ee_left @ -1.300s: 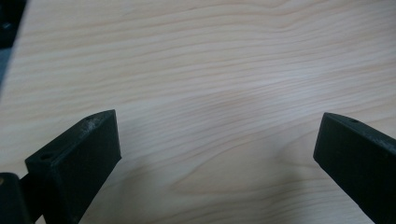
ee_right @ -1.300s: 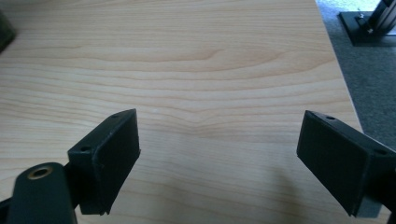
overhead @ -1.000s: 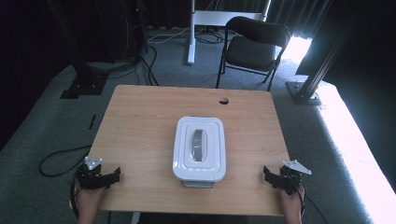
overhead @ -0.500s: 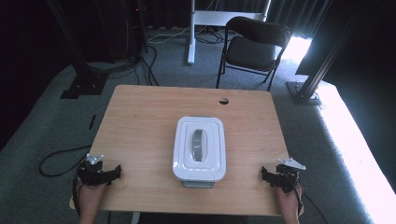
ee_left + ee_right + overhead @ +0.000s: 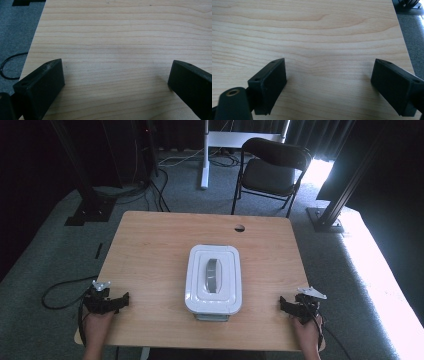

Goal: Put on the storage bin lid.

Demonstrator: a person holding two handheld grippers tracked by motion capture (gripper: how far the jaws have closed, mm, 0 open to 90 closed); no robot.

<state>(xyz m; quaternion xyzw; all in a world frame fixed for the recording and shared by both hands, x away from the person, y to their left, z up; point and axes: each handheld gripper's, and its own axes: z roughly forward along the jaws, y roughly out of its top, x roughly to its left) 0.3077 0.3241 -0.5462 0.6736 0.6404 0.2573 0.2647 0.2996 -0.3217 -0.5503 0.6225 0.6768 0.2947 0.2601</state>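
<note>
Left tool (image 5: 117,302) is released: in the left gripper view its two black jaws stand wide apart over bare wood, with nothing between them. It sits at the near left corner of the table (image 5: 150,250), well apart from the white container (image 5: 214,279), with the person's left hand (image 5: 97,322) behind it at the table's near edge. A black cable (image 5: 60,290) trails from it onto the grey carpet beside the table.

Right tool (image 5: 286,306) is likewise released: in the right gripper view its jaws are spread wide, resting low over the wood grain, holding nothing. It lies at the near right corner of the table, well apart from the container, with the person's right hand (image 5: 307,332) behind it and a grey three-cornered plate on top.

The white container stands at the middle of the table, between the two tools and touched by neither. Its lid is on, and a grey handle (image 5: 214,273) runs along the lid's centre. Its long side points away from the person.

Beyond the container, near the table's far edge, is a round cable hole (image 5: 239,228). Farther back than the container, off the table, stands a black folding chair (image 5: 272,170) on the carpet
</note>
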